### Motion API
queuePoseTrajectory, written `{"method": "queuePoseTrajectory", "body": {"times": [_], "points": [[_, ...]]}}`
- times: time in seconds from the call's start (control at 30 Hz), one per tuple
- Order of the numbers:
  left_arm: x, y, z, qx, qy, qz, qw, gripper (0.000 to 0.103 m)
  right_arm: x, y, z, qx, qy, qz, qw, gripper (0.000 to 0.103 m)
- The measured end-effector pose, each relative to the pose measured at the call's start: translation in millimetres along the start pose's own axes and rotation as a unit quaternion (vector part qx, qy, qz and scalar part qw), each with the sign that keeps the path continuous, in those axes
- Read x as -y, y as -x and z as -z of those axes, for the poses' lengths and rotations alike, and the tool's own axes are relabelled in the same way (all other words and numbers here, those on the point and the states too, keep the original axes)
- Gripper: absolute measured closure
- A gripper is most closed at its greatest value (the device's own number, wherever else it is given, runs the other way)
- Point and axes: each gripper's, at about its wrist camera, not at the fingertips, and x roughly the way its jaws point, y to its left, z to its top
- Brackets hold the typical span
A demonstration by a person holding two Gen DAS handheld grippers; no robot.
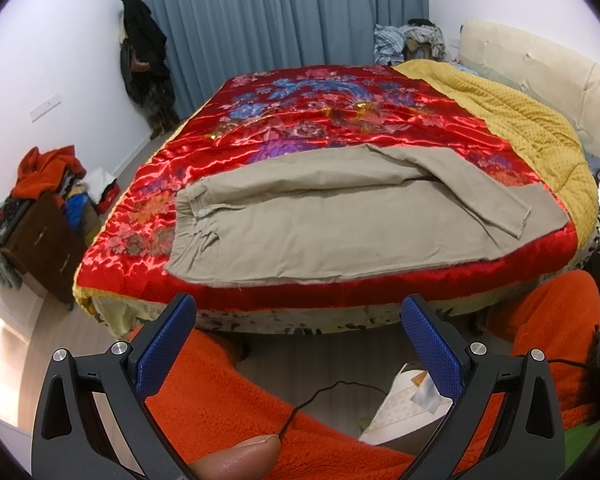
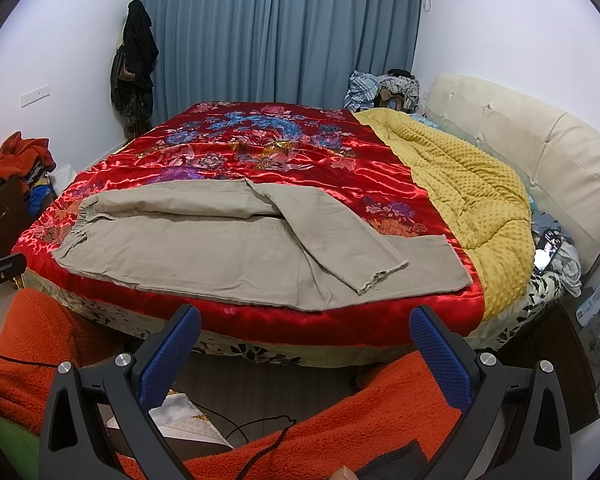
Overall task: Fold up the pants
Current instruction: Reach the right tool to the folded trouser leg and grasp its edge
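Big bed [image 2: 260, 354] with a cream padded headboard [image 2: 540, 148], covers and pants on top

A shiny red satin quilt with blue and purple flowers [image 2: 260, 148] covers most of it, a mustard-yellow dotted blanket [image 2: 472, 184] is bunched along the headboard side, and beige cotton pants [image 2: 204, 252] lie flat on the quilt by the near edge, one leg flopped diagonally over the other.

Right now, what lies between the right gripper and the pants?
In the right wrist view, only the red satin quilt's front edge separates the open right gripper from the khaki pants.
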Motion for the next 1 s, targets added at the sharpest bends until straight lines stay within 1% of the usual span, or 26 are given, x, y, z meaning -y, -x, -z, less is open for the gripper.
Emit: {"method": "queuePoseTrajectory", "body": {"times": [0.07,0.13,0.23,0.27,0.33,0.37,0.4,0.43,0.47,0.5,0.53,0.57,0.63,0.7,0.73,0.8,0.87,0.9,0.93,0.97,1.0], "points": [[-2,-1,-5,0.016,-0.009,-0.011,0.9998,0.001,0,0,-1,-0.001,-0.001,-0.015,1.0,0.0],[-2,-4,-17,0.034,-0.018,-0.017,0.9991,0.001,1,0,-2,0.003,-0.001,-0.037,0.999,0.0],[-2,-7,-40,0.056,-0.024,-0.014,0.9981,0.001,17,-7,-10,0.026,-0.015,-0.082,0.996,0.0],[-1,-9,-48,0.063,-0.025,-0.014,0.9976,0.001,28,-15,-15,0.041,-0.018,-0.086,0.995,0.0],[2,-12,-59,0.069,-0.022,-0.011,0.9973,0.001,50,-38,-25,0.059,-0.013,-0.06,0.996,0.0],[4,-15,-61,0.068,-0.017,-0.007,0.9975,0.001,62,-59,-28,0.054,-0.006,-0.034,0.998,0.0],[5,-18,-62,0.063,-0.008,0.002,0.998,0.001,73,-86,-30,0.028,0.004,-0.006,1.0,0.0],[8,-21,-64,0.057,-0.002,0.008,0.9983,0.001,81,-115,-29,-0.013,0.012,0.017,1.0,0.0],[11,-26,-62,0.047,0.004,0.016,0.9988,0.001,87,-147,-23,-0.065,0.017,0.017,0.998,0.005],[12,-30,-58,0.037,0.006,0.021,0.9991,0.001,89,-170,-18,-0.099,0.02,-0.001,0.995,0.01],[16,-34,-55,0.028,0.006,0.023,0.9993,0.001,88,-186,-13,-0.12,0.024,-0.016,0.992,0.025],[20,-39,-54,0.019,0.002,0.022,0.9996,0.001,85,-203,-9,-0.137,0.032,-0.029,0.99,0.035],[24,-47,-48,0.001,-0.008,0.015,0.9999,0.001,81,-229,-7,-0.148,0.054,-0.038,0.987,0.036],[26,-53,-46,-0.009,-0.012,0.008,0.9999,0.001,76,-256,-9,-0.156,0.092,-0.023,0.983,0.036],[25,-55,-44,-0.015,-0.01,0.006,0.9998,0.001,75,-273,-9,-0.173,0.112,-0.02,0.978,0.037],[23,-61,-41,-0.027,-0.003,0.004,0.9996,0.001,78,-298,-7,-0.203,0.147,-0.027,0.968,0.042],[23,-68,-41,-0.038,0.0,-0.002,0.9993,0.001,76,-313,-4,-0.214,0.188,-0.029,0.958,0.054],[23,-72,-42,-0.043,0.001,-0.005,0.9991,0.001,78,-318,-5,-0.216,0.204,-0.035,0.954,0.071],[24,-74,-42,-0.046,0.002,-0.007,0.9989,0.001,77,-319,-8,-0.211,0.217,-0.031,0.953,0.084],[23,-77,-41,-0.051,0.003,-0.009,0.9987,0.001,78,-318,-16,-0.203,0.225,-0.02,0.953,0.1],[24,-80,-42,-0.054,0.003,-0.01,0.9985,0.001,81,-312,-31,-0.181,0.22,-0.005,0.958,0.1]]}}
